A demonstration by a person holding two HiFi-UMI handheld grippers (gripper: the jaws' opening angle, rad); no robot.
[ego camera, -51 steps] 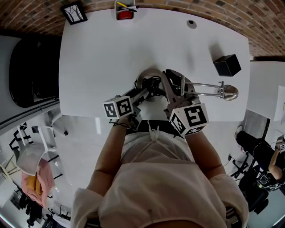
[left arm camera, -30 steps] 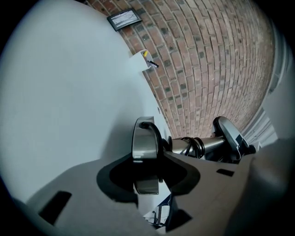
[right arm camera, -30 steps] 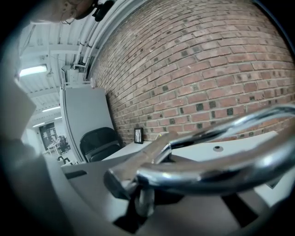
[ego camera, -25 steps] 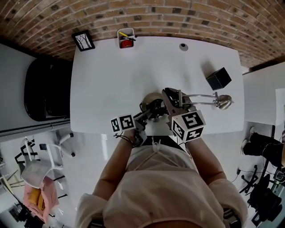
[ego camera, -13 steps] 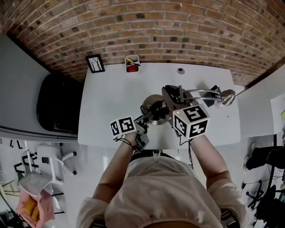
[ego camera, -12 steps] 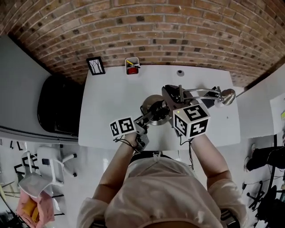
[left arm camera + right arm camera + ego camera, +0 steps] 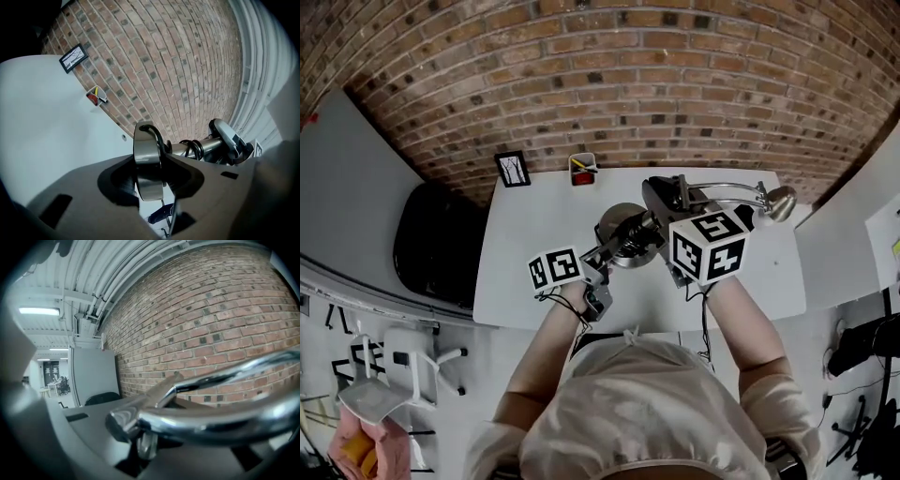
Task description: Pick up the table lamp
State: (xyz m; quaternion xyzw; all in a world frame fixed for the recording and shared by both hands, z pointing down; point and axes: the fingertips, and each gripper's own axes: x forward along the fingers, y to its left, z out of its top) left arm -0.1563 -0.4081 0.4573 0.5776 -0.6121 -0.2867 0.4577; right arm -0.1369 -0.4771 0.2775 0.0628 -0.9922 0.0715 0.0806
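Head view overhead, downward; gripper views close on table lamp (image 7: 146,150).

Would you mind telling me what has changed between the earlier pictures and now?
The table lamp has risen off the table, carried up by both grippers. The left gripper stays shut on its round base, the right gripper on its chrome arm. The picture frame and pen cup have not moved on the table.

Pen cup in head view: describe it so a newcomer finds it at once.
Start at the white table against the brick wall and follow its far edge. A black picture frame stands near the left corner; the pen cup is just right of it. It is the small white cup with red inside and a yellow pen sticking out.
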